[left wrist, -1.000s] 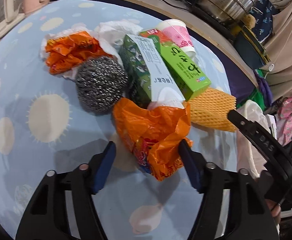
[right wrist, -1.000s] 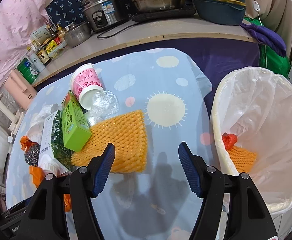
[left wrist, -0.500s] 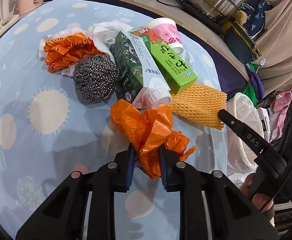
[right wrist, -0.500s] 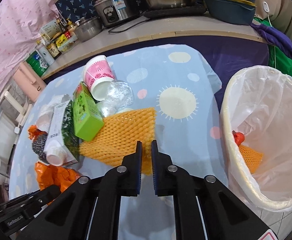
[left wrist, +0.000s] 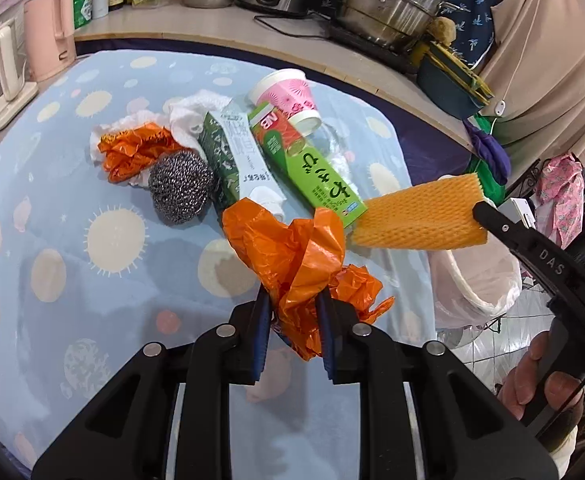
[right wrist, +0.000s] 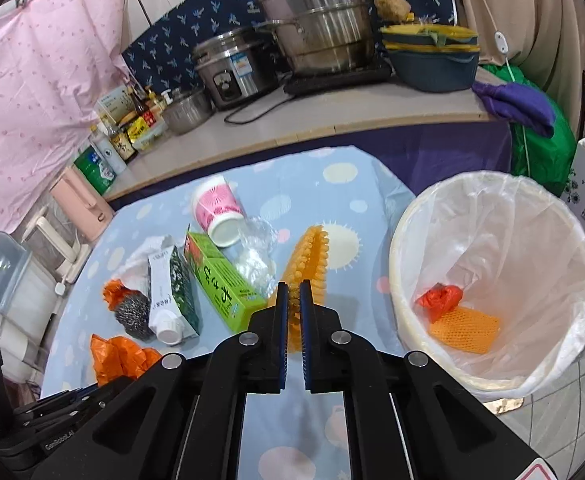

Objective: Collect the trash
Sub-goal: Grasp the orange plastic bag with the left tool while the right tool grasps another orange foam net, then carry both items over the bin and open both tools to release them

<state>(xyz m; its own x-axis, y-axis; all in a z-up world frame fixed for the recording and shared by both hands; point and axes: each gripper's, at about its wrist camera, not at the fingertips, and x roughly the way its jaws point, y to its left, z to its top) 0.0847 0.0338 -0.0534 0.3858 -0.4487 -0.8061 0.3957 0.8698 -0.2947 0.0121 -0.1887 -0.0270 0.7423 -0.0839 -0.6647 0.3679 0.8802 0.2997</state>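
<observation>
My left gripper (left wrist: 292,300) is shut on a crumpled orange plastic bag (left wrist: 292,252) and holds it above the blue tablecloth (left wrist: 72,280). My right gripper (right wrist: 294,290) is shut on an orange foam net (right wrist: 308,256), lifted off the table; it also shows in the left wrist view (left wrist: 420,216). On the table lie a green carton (right wrist: 224,284), a dark green and white carton (right wrist: 172,292), a pink paper cup (right wrist: 216,208), a steel scourer (right wrist: 132,314) and an orange wrapper on white tissue (left wrist: 132,152). The lined white bin (right wrist: 492,280) stands to the right of the table.
The bin holds a red wrapper (right wrist: 438,298) and another orange foam net (right wrist: 466,328). Clear crumpled plastic (right wrist: 256,256) lies by the cartons. A counter (right wrist: 332,120) behind the table carries pots, a rice cooker and bottles. A pink jug (left wrist: 48,48) stands at the far left.
Both grippers closed from open: the left on the orange bag, the right on the foam net. Both have since lifted their pieces off the table.
</observation>
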